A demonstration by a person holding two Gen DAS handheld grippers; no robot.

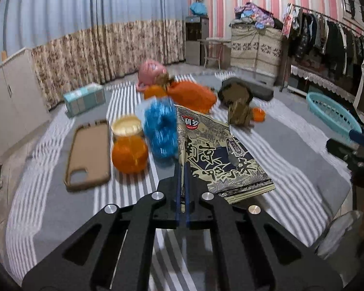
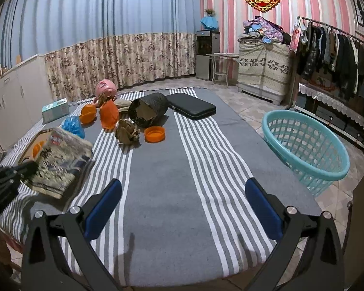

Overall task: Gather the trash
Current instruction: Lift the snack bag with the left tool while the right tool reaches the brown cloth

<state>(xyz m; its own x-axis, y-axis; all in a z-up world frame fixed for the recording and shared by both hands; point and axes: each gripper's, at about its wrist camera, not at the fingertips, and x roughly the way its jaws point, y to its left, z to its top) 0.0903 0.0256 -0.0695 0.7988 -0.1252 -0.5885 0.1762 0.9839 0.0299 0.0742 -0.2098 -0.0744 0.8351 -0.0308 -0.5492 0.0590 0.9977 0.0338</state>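
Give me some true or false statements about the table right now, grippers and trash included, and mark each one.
1. The left hand-held gripper is shut on the printed snack bag. True.
2. The right hand-held gripper grips an orange lid. False: it is open and empty.
3. The teal basket sits right of the striped table. True.
4. The dark bin stands upright. False: it lies tipped over.

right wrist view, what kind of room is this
Most likely a lived-in bedroom or living room at home: a rail of hanging clothes, floor-length curtains and a striped cloth-covered table strewn with litter, with a teal laundry basket beside it.
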